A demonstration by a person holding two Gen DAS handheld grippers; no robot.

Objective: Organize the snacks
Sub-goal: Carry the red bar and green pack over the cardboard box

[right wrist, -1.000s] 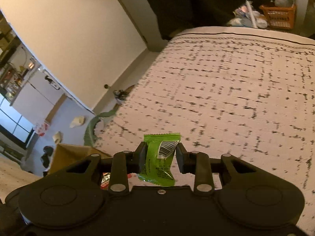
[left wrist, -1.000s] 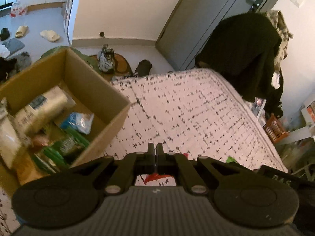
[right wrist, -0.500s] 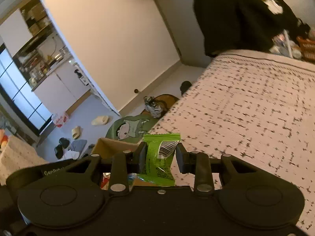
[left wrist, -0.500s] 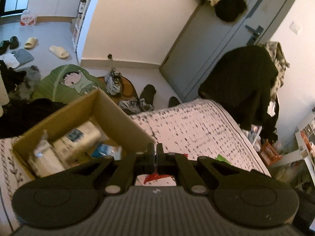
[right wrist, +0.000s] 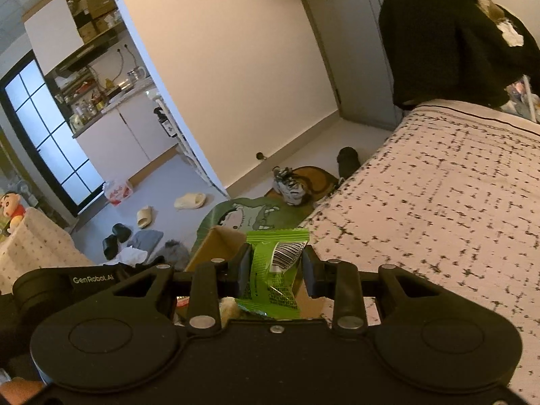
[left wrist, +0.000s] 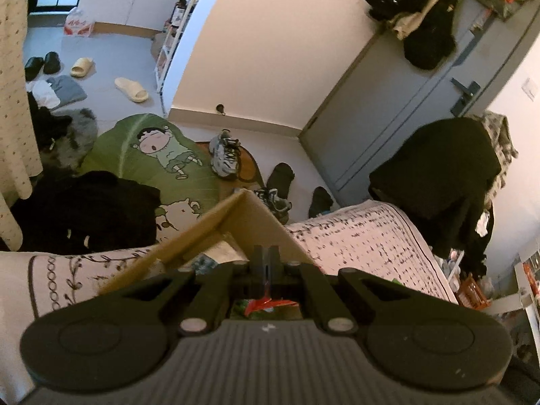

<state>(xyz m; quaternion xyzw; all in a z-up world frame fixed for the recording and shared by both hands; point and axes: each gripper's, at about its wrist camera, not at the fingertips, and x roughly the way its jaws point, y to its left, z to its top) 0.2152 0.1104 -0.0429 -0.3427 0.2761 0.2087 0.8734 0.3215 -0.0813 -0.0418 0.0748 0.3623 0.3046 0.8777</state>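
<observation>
My left gripper [left wrist: 266, 263] is shut on a red snack wrapper [left wrist: 260, 304] that hangs below the fingers, over the near edge of the open cardboard box [left wrist: 249, 219] on the bed. Snack packets [left wrist: 209, 260] lie inside the box, mostly hidden. My right gripper [right wrist: 275, 270] is shut on a green snack packet [right wrist: 275, 270] with a barcode, held upright over the same box [right wrist: 219, 246]. The left gripper's body [right wrist: 67, 287] shows at the left of the right wrist view.
The bed [right wrist: 438, 209] has a pale cover with a dark dash pattern. A black coat [left wrist: 435, 168] hangs at its far end. On the floor lie a green cartoon mat [left wrist: 152, 155], sneakers [left wrist: 224, 155], slippers [left wrist: 131, 89] and dark clothes [left wrist: 84, 212].
Both grippers have risen and tilted up, so the box has dropped low in both views and more floor and wall show. Both grips stay the same.
</observation>
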